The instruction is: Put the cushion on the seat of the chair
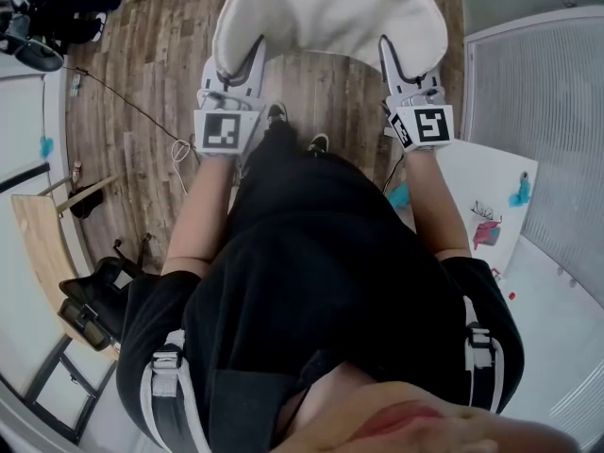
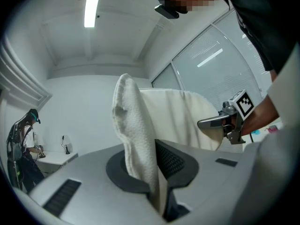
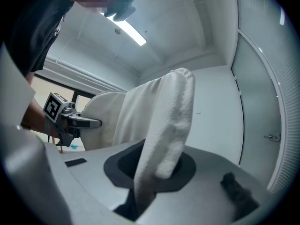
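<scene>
A white, soft cushion (image 1: 330, 12) hangs in front of me over the wooden floor, held by its two side edges. My left gripper (image 1: 253, 53) is shut on its left edge and my right gripper (image 1: 389, 53) on its right edge. In the left gripper view the cushion's towel-like edge (image 2: 136, 125) is pinched between the jaws of my left gripper (image 2: 158, 177), and the right gripper (image 2: 220, 123) shows across the fabric. In the right gripper view the cushion (image 3: 164, 121) runs down into the closed jaws of my right gripper (image 3: 147, 177). No chair seat shows clearly in any view.
A white board with coloured drawings (image 1: 491, 196) lies at the right, next to a ribbed glass partition (image 1: 538, 92). At the left stand a wooden desk (image 1: 42, 243) and a black bag (image 1: 94, 300). A thin cable (image 1: 132, 107) crosses the floor. My shoes (image 1: 276, 113) are under the cushion.
</scene>
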